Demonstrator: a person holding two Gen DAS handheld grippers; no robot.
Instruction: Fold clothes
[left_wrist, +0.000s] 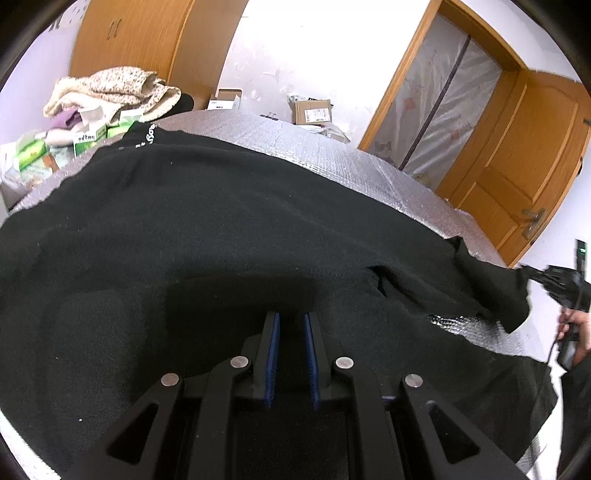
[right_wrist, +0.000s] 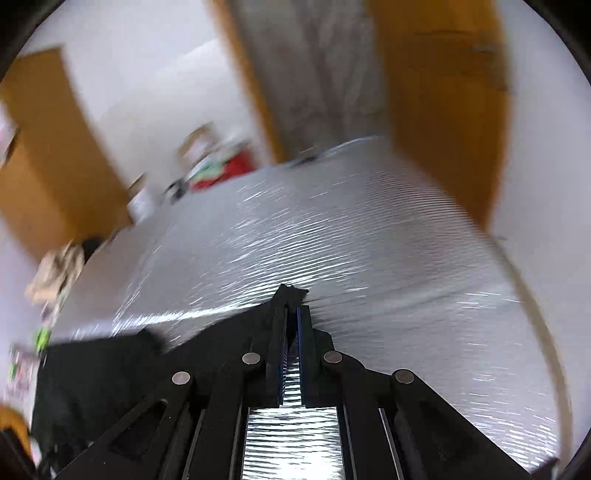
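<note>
The black garment (left_wrist: 207, 229) lies spread over the silver padded surface (left_wrist: 332, 155). The left gripper (left_wrist: 291, 321) rests on the fabric, jaws slightly apart; whether it grips cloth cannot be determined. The right gripper (right_wrist: 293, 306) is clamped on a garment corner (right_wrist: 291, 291).

The right wrist view is all smeared, so the boxes (right_wrist: 216, 162) by the far wall are just blurry blobs. In the left wrist view, the black sweater (left_wrist: 221, 229) runs off the bottom edge. The right gripper (left_wrist: 554, 280) is blurred at the side.
</note>
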